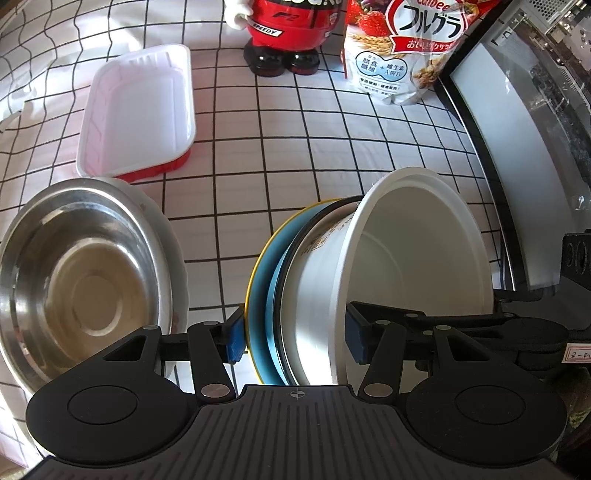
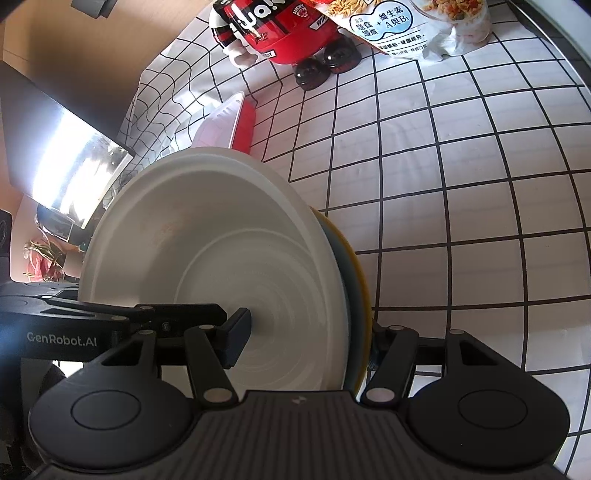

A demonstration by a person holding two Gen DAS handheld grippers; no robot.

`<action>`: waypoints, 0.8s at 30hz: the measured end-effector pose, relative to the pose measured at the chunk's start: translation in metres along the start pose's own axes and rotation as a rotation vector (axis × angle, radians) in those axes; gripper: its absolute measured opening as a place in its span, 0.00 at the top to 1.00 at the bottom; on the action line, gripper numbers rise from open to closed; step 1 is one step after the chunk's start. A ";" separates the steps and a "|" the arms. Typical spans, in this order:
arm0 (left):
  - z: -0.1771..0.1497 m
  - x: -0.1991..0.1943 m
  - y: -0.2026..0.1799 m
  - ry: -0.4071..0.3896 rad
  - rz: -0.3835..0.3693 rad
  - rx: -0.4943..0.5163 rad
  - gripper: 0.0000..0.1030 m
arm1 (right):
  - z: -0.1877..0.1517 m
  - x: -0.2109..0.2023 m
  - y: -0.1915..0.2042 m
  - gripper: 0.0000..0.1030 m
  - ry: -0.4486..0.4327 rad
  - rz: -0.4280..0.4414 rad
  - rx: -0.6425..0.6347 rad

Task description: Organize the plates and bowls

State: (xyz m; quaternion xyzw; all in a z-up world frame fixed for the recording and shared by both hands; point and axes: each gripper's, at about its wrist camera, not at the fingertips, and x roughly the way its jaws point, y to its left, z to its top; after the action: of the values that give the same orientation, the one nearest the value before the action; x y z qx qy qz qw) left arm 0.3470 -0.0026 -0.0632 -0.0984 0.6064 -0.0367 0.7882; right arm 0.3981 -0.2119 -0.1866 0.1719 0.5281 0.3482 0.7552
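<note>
Two grippers are seen clamped on one tilted stack: a white round paper bowl [image 1: 417, 266] nested in a blue plate with a yellow rim [image 1: 258, 291], held on edge above the white black-gridded tablecloth [image 1: 280, 147]. In the left wrist view, the left gripper [image 1: 295, 338] is closed on the stack, one blue pad [image 1: 236, 339] pressed on the plate's back and the other against the bowl's wall. In the right wrist view, the right gripper [image 2: 306, 339] grips the same stack [image 2: 221, 266], with one pad [image 2: 236, 339] set inside the bowl and the other hidden behind the yellow rim [image 2: 360, 295].

Open cloth is left from 11 to 1 o'clock of the stack in the left view. At 9 o'clock a round stainless steel bowl [image 1: 81, 280] is seated in a white round plate [image 1: 173, 258]; nothing is seen inside it. At 11 o'clock a white rectangular tray with a red underside [image 1: 136, 110] lies empty. At 12 o'clock a red helmeted figurine [image 1: 284, 33] and a cereal bag [image 1: 402, 51] stand. The table's dark edge [image 1: 476, 147] runs at 2 o'clock.
</note>
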 end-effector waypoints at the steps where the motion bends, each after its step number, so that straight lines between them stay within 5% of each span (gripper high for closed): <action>1: 0.000 0.000 0.000 0.000 0.001 0.003 0.46 | 0.000 0.000 -0.002 0.40 0.000 0.009 0.011; 24: 0.012 0.013 0.012 0.112 -0.004 -0.059 0.46 | 0.008 0.005 -0.009 0.40 0.074 0.091 0.096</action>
State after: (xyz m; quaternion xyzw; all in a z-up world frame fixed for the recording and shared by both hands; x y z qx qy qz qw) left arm 0.3608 0.0087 -0.0747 -0.1208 0.6502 -0.0258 0.7496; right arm 0.4099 -0.2143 -0.1925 0.2189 0.5635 0.3626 0.7093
